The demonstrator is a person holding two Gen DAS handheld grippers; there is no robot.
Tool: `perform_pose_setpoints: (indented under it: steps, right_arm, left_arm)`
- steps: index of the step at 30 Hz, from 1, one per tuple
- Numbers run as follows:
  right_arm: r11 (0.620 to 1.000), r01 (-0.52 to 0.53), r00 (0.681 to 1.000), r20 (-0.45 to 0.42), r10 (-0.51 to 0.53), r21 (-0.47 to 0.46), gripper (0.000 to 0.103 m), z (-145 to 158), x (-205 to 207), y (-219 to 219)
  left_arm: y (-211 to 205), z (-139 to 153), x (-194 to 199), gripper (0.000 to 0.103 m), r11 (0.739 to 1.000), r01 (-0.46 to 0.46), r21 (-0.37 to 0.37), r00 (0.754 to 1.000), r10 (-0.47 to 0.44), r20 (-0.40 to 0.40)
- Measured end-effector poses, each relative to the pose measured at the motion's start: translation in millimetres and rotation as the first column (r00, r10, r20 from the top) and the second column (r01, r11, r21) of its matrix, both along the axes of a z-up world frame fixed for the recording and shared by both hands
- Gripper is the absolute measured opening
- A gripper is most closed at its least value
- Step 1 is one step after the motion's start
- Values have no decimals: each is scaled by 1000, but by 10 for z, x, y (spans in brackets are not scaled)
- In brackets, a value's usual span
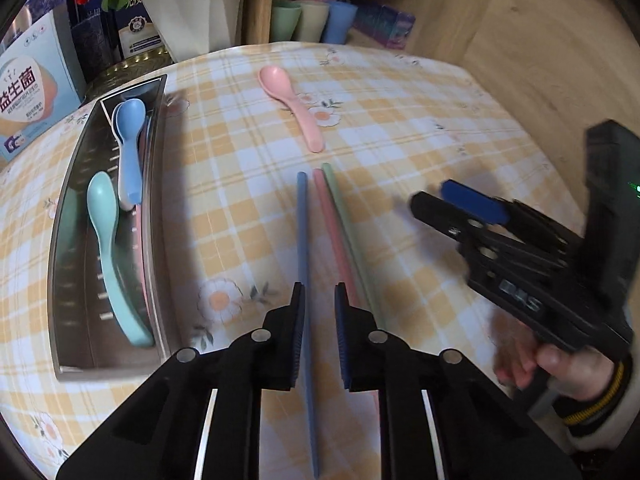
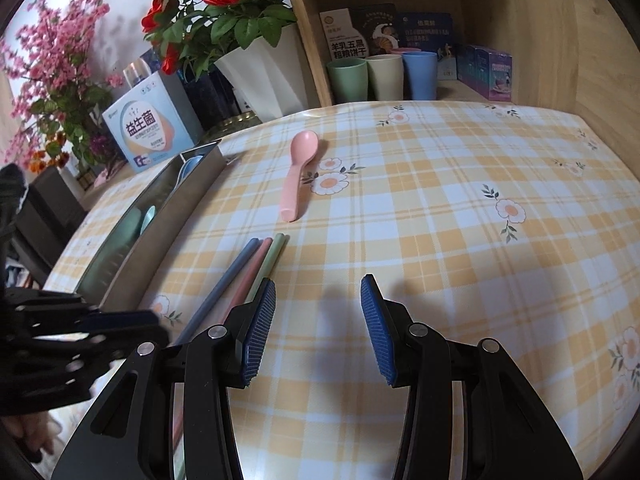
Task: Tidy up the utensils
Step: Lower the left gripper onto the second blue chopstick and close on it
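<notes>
A pink spoon (image 1: 289, 106) lies on the checked tablecloth, also in the right wrist view (image 2: 298, 174). Three chopsticks lie side by side nearer me: blue (image 1: 303, 232), pink (image 1: 332, 224) and green (image 1: 347, 224); they also show in the right wrist view (image 2: 256, 264). A steel tray (image 1: 72, 280) at the left holds a blue spoon (image 1: 130, 148) and a green spoon (image 1: 110, 256). My left gripper (image 1: 319, 300) is open, its jaws straddling the blue chopstick just above it. My right gripper (image 2: 318, 292) is open and empty, right of the chopsticks; it also shows in the left wrist view (image 1: 448, 196).
Three cups (image 2: 382, 76) and boxes stand in a wooden shelf nook at the back. A white pot with red roses (image 2: 264, 76) and a blue box (image 2: 148, 136) stand behind the tray (image 2: 188, 196). A wooden wall (image 1: 560, 60) bounds the right side.
</notes>
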State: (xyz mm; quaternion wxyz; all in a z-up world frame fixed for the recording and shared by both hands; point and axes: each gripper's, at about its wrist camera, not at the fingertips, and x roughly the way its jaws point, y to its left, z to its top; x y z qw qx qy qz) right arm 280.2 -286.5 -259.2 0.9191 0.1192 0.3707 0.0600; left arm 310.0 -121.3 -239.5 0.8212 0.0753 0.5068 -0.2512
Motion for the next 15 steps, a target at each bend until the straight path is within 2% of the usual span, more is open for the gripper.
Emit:
perform_pose_setpoints:
  steps: [4,8,15]
  right_arm:
    - [999,13,1000,-4,-13,43,44,-24,0,-74]
    - [996,32,999,-14,-31,81,44,-53,8,-138]
    - [996,14,1000,-14,-13,84,44,-66,7,-114]
  left_arm:
    - [-73,-65,86,14,998,-3,60,1000,3,9]
    - [-98,-136,122,14,997,-11,83,1000,12,-8]
    - [-163,-195,130,14,994,-11,110,1000,10,3]
